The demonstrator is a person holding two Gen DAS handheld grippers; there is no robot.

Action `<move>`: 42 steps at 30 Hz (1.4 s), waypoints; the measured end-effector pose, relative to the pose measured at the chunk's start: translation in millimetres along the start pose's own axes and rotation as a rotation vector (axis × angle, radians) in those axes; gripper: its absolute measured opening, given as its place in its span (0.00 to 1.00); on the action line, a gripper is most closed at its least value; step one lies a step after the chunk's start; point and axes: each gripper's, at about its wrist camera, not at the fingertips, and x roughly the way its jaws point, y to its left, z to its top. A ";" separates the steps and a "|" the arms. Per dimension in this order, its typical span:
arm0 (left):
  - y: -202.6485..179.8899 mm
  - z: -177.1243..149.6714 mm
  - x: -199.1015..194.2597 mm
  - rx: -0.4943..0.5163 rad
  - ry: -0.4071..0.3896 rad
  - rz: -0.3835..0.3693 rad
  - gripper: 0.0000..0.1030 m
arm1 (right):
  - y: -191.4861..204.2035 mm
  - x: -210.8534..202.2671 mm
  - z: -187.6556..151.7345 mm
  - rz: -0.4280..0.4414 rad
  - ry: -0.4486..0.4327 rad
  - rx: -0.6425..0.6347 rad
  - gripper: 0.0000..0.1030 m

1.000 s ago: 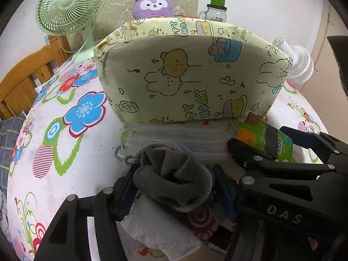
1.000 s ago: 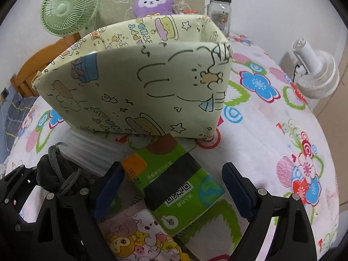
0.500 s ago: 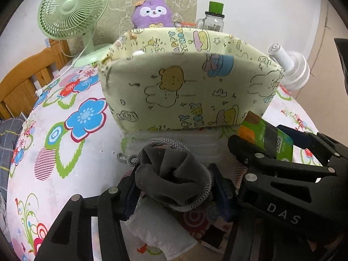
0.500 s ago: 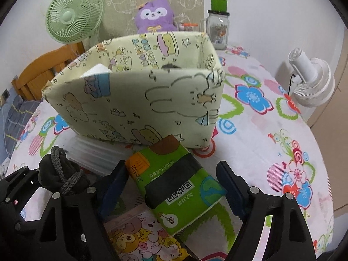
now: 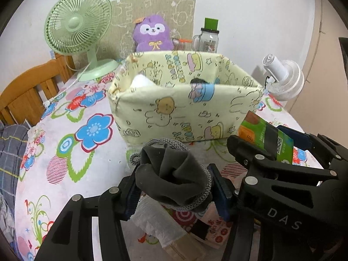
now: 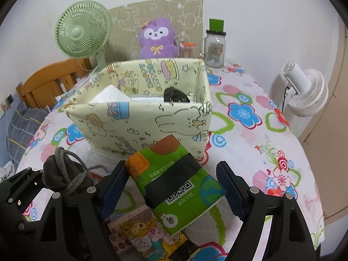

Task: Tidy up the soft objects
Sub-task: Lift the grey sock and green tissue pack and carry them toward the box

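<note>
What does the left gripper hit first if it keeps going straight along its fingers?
Most likely the near wall of the yellow fabric bin. The left gripper, shut on the grey drawstring pouch, points at that wall, not over its rim; depth is unclear.

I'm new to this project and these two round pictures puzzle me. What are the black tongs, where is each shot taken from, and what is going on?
No robot here: a person carries a pair of tongs in each hand, each with a wide-angle camera looking along its fingers. The left-hand view shows the left tongs squeezing a grey drawstring pouch. The right-hand view shows the right tongs holding a green tissue pack. Ahead, on the flowered tablecloth, stands a yellow fabric bin already holding some items.
</note>
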 end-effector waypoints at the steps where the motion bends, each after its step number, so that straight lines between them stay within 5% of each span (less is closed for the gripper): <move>1: -0.6 1.0 -3.4 0.001 -0.007 0.002 0.57 | -0.4 -4.2 0.6 0.002 -0.008 0.001 0.81; 42: -24.2 27.0 -98.7 0.057 -0.199 0.024 0.57 | -0.3 -107.5 26.8 0.038 -0.202 -0.003 0.81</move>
